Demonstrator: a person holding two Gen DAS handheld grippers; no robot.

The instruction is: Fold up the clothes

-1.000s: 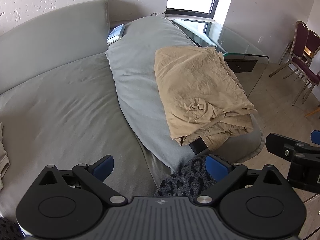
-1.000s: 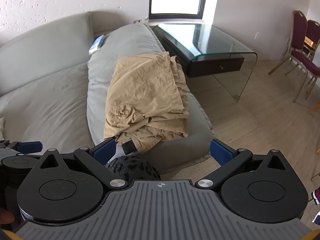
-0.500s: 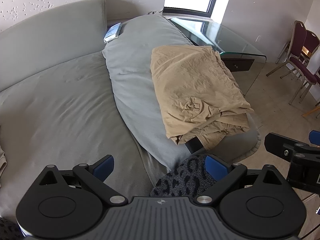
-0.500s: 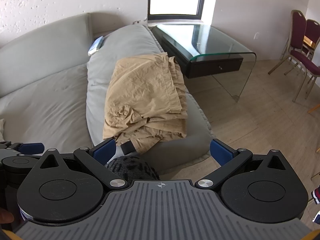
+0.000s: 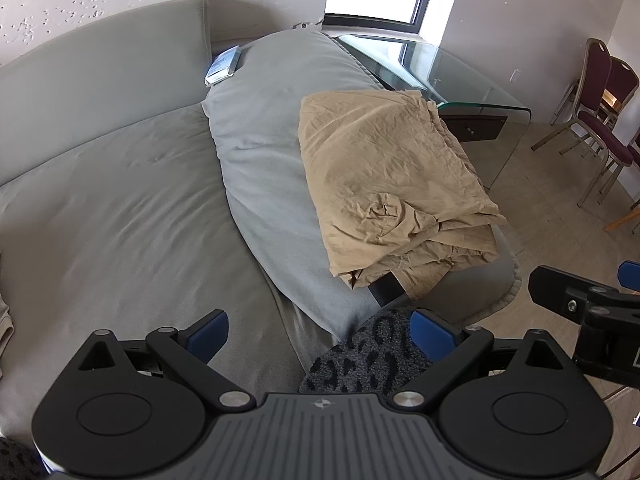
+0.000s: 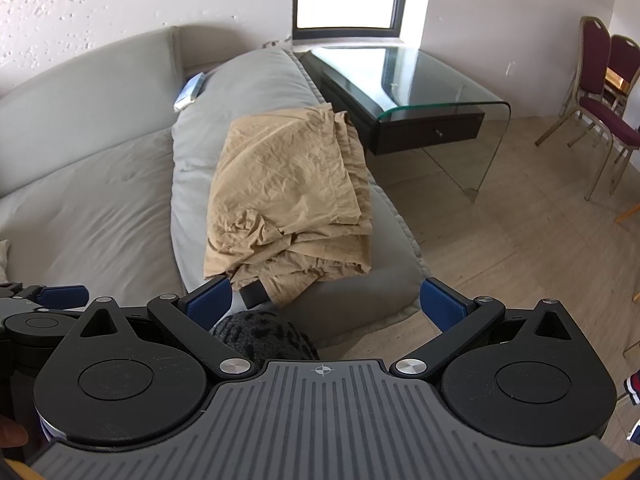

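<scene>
A: What has moved since a second ago?

B: Very little. The tan garment [image 5: 392, 184] lies where it lay, and only the viewpoints have drifted slightly, so the bundle sits a touch differently in each wrist view. Both tools hang back from it as before.

A: Where is the garment, exactly?

B: On the long grey cushion [image 5: 264, 160] along the right side of the sofa [image 5: 112, 208]. It looks folded into a rough rectangle with stacked layers at the near end, and a dark tab pokes out underneath there.

A: And the tools?

B: The left hand-held gripper [image 5: 320, 330] is released, its blue pads spread wide with nothing between them. The right hand-held gripper [image 6: 326, 300] is the same, empty, near the bundle's near edge but not touching it.

A: So what does that mean for the fold?

B: My guess is this piece is done or nearly so, since neither tool is engaged. The near corner is bunched, so a final smoothing may be wanted.

A: Anything else around?

B: A patterned dark knee or cushion [image 6: 264, 334] sits just below the pads. A small blue-and-white packet [image 5: 222, 66] rests at the cushion's far end. A glass side table [image 6: 420, 80] stands to the right, chairs [image 6: 600, 96] beyond it. A pale scrap of cloth [image 5: 6, 320] shows at the far left edge, perhaps the next item.
</scene>
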